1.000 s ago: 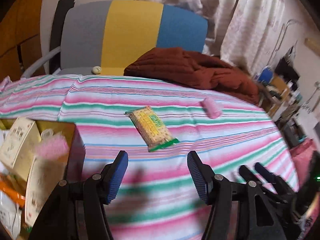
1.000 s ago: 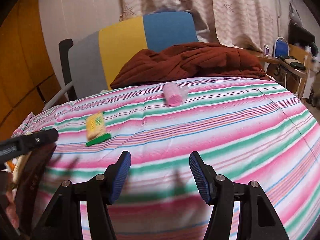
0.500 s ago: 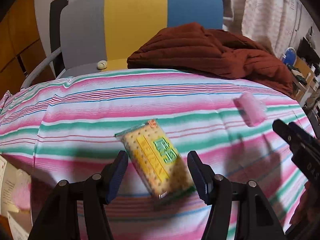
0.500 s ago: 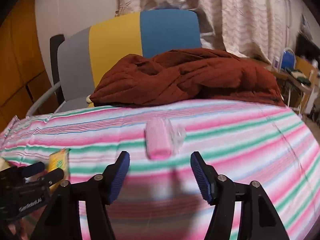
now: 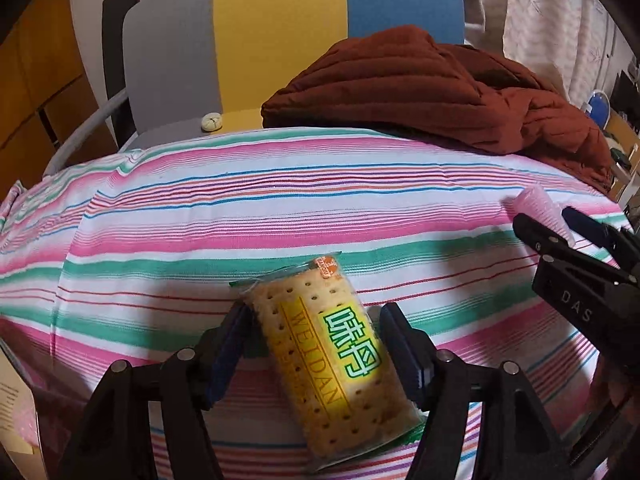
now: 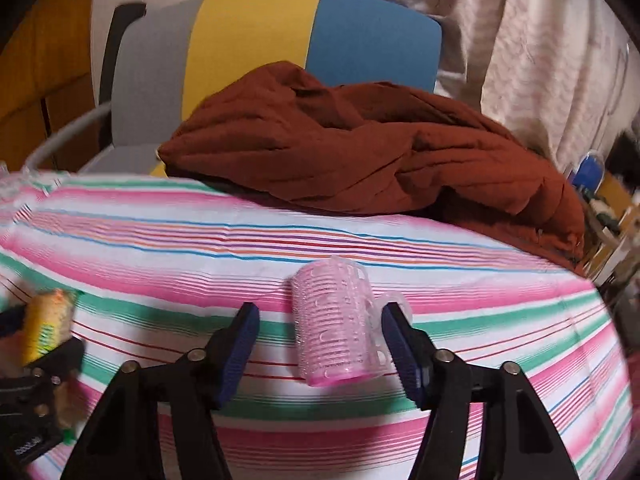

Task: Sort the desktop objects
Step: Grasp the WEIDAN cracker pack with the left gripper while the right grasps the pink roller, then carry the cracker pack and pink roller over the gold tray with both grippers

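Since a second ago both grippers are closer in: the left gripper (image 5: 316, 344) now straddles the cracker packet (image 5: 326, 364) at lower centre, and the right gripper (image 6: 320, 344) straddles the pink hair roller (image 6: 338, 328), jaws apart.

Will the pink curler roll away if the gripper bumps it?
Probably. The pink curler is a cylinder lying on its side, so a nudge may roll it. Its thin, hollow-looking plastic suggests it is light. The right gripper straddles it, open.
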Tool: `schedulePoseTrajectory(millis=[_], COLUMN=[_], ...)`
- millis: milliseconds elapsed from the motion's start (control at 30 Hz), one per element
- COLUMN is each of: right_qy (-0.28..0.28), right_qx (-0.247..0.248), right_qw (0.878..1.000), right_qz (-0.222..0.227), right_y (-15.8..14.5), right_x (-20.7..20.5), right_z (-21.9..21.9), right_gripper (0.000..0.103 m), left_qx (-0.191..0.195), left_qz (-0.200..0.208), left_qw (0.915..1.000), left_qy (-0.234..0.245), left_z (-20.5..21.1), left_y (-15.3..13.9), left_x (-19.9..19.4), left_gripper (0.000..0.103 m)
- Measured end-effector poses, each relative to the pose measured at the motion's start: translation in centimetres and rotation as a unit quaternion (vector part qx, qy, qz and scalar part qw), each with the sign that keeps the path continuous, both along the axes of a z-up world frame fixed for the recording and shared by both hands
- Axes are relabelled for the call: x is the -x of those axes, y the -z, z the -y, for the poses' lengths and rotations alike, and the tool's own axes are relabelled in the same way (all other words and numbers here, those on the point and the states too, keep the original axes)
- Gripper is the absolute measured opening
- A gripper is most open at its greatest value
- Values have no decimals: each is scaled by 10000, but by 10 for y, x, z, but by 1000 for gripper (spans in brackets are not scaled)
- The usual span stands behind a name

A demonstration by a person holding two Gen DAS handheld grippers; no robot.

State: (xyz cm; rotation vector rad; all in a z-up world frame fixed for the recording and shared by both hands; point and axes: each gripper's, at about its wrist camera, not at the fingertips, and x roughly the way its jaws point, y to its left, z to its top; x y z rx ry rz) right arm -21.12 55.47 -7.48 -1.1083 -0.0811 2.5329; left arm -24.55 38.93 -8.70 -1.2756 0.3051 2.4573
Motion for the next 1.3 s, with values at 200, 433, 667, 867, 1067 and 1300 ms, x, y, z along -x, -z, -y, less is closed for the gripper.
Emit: schedulePoseTrajectory(millis=[200, 433, 667, 867, 1067, 1300], right_qy=[110, 294, 403, 472, 445, 244], right_qx=[41, 729, 1197, 1452, 1882, 2177], right_qw=[9999, 9962, 9898, 9843, 9753, 9670], right_qz=[-99, -385, -665, -891, -1072, -1297], right_y=[-1, -6, -9, -12, -12, -25], right_x=[-13, -60, -102, -131, -160, -191], right_z=[-8, -16, -4, 6, 17, 43], right_gripper=[45, 44, 41, 37, 37, 37], left_qx=[-13, 78, -19, -149, -546, -1118], left_qz=[-39, -63, -149, -172, 84, 92], left_qw=[10000, 9996, 9997, 9995, 9983, 9937], left_qy=[-28, -245, -179, -214, -180, 72], left_z=[5, 17, 22, 28, 40, 57], left_y=[0, -1, 2, 0, -8, -37], left_x=[-5, -20, -24, -23, -32, -77], left_gripper=[69, 69, 75, 60, 48, 48])
